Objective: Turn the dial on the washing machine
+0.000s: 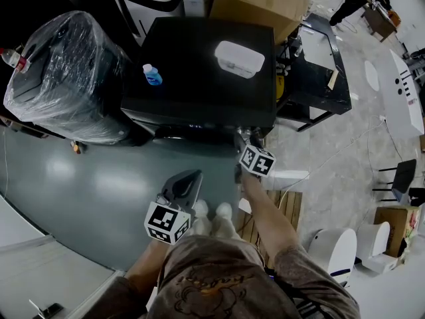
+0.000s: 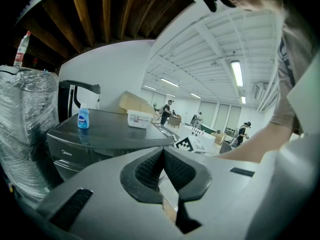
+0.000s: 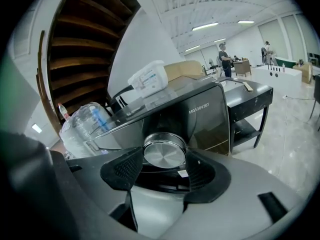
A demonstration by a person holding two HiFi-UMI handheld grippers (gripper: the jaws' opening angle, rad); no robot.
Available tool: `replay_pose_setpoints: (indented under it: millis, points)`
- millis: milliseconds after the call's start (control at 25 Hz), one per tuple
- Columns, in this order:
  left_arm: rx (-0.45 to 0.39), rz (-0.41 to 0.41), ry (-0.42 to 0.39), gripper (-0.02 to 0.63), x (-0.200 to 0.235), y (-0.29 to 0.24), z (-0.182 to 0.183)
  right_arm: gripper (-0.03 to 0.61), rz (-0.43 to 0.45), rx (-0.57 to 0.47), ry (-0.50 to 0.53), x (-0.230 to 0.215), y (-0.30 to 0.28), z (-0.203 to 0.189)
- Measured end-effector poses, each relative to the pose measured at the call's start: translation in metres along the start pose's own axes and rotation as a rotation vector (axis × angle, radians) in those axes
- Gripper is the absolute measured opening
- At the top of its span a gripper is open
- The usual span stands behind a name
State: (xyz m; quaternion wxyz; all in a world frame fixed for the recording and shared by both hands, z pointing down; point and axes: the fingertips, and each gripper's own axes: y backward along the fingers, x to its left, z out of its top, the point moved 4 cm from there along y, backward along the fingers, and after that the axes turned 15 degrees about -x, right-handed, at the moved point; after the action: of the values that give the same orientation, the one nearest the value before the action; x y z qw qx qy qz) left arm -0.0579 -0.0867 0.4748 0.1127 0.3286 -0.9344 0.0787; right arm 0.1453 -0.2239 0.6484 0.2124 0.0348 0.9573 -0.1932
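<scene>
The dark washing machine (image 1: 199, 58) stands in front of me, its front panel (image 3: 205, 119) filling the right gripper view. On that panel sits the round silver dial (image 3: 165, 153). My right gripper (image 3: 161, 159) is shut on the dial, one ribbed pad against each side of it. In the head view the right gripper (image 1: 243, 139) is pressed to the machine's front right edge and hides the dial. My left gripper (image 1: 182, 186) hangs lower, away from the machine, shut with nothing in it; in its own view the left gripper (image 2: 162, 155) has its pads meeting, with the washing machine (image 2: 100, 129) beyond.
A blue bottle (image 1: 152, 75) and a white lidded box (image 1: 239, 58) rest on the machine's top. A plastic-wrapped appliance (image 1: 63, 78) stands at its left, a black table (image 1: 319, 72) at its right, a cardboard box (image 1: 259, 2) behind. A wooden pallet (image 1: 289, 208) lies near my feet.
</scene>
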Motion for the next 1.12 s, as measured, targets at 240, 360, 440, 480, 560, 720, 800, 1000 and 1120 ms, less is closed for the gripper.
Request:
replay_pose_setpoints:
  millis: [240,360,440,480,560,720,800,1000,1120]
  points:
    - [-0.007,-0.003,0.005,-0.008,0.002,-0.003,0.002,0.262,0.020,-0.027,-0.104,0.000,-0.001,0.002]
    - [-0.010,-0.003,0.007,-0.008,0.002,-0.004,0.003,0.262,0.025,-0.042,-0.164,-0.002,-0.001,0.003]
    - [-0.010,-0.001,0.008,-0.008,0.002,-0.005,0.004,0.262,0.030,-0.053,-0.215,-0.003,-0.001,0.003]
    - [-0.011,0.000,0.008,-0.008,0.002,-0.005,0.004,0.262,0.032,-0.059,-0.243,-0.004,-0.001,0.002]
    - [-0.012,0.001,0.008,-0.008,0.001,-0.004,0.004,0.262,0.038,-0.073,-0.307,-0.005,0.000,0.001]
    - [-0.014,0.003,0.008,-0.008,0.000,-0.003,0.004,0.262,0.050,-0.100,-0.439,-0.008,0.000,0.000]
    - [-0.015,0.004,0.008,-0.008,0.001,-0.003,0.004,0.262,0.053,-0.111,-0.506,-0.010,0.000,-0.002]
    - [-0.018,0.007,0.007,-0.008,-0.001,-0.003,0.004,0.262,0.049,-0.150,-0.665,-0.014,0.001,-0.006]
    - [-0.018,0.010,0.007,-0.008,0.000,-0.002,0.004,0.262,0.049,-0.161,-0.716,-0.016,0.000,-0.008]
